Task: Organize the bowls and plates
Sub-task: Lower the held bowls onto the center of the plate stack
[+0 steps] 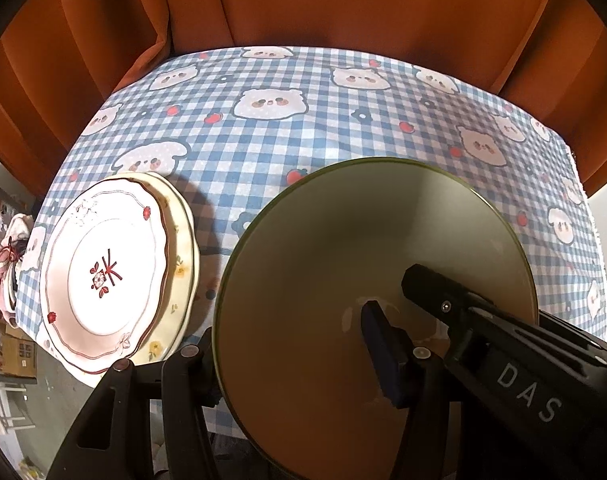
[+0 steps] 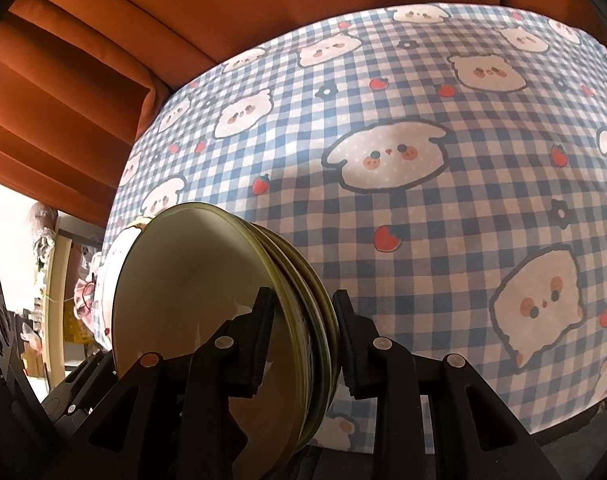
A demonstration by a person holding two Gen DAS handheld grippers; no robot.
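Both claws grip one stack of green-rimmed bowls above the counter.

The right claw [image 2: 303, 320] is clenched on the rims of the bowls [image 2: 191, 280]; the left claw [image 1: 295, 344] grasps the same stack, one finger [image 1: 383, 352] inside the top bowl. The stack is tilted over the checked cloth [image 1: 303, 132]. Two plates [image 1: 111, 272] lie stacked at the cloth's left edge.

"DAS" in white on right gripper [image 1: 387, 312] arm, nothing else legible.
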